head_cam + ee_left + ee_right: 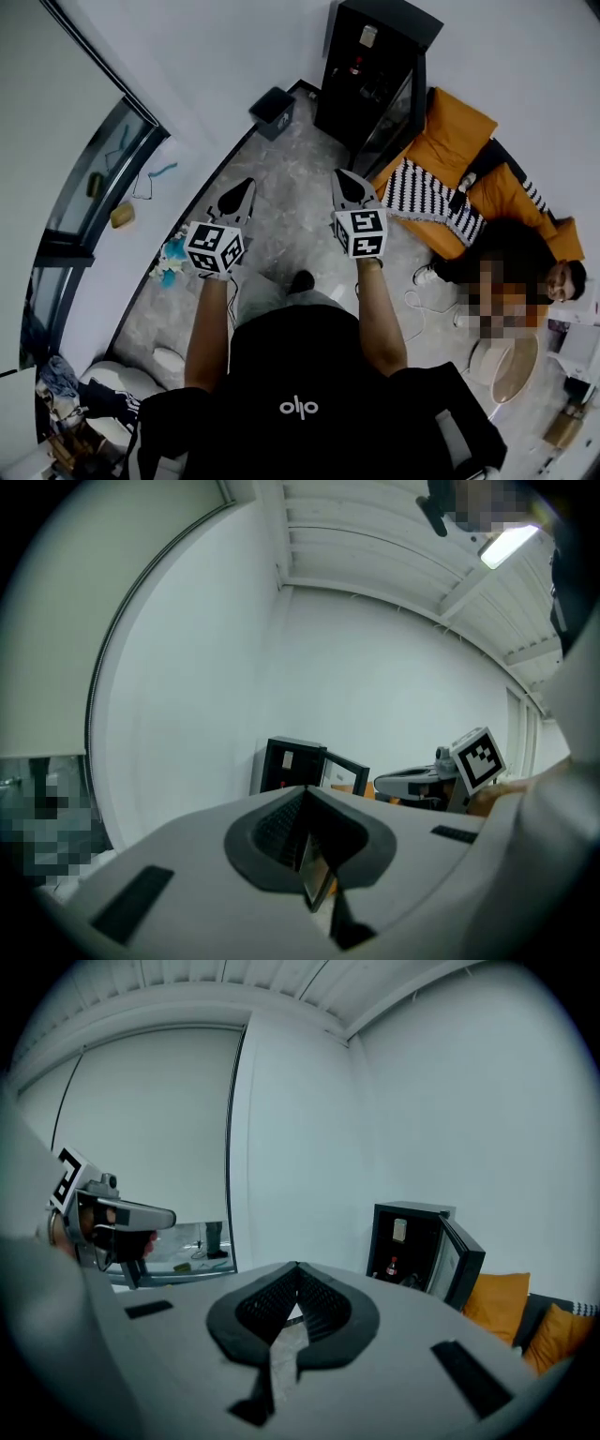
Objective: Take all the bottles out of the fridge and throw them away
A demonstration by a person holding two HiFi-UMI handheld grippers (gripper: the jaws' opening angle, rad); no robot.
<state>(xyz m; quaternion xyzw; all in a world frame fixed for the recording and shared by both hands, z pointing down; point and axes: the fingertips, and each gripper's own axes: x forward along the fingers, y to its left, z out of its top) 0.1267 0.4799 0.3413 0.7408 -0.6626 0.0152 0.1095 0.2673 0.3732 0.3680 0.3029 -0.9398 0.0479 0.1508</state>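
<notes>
Black and boxy, the fridge [349,94] stands against the far wall with its door [396,117] swung open, well ahead of both grippers. In the right gripper view a red-topped bottle [392,1267] stands on a lower shelf inside, and a pale container [398,1230] sits on the shelf above; what kind it is cannot be told. Both lie well apart from the fingers and up to the right of them in that view.

The left gripper [246,186] and right gripper [343,178] are held side by side above the grey floor [291,159], pointing towards the fridge. Each pair of fingers [274,825] is pressed fully together with nothing between them.

A dark bin [272,111] stands on the floor just left of the fridge, and an orange sofa [450,131] sits to its right.
</notes>
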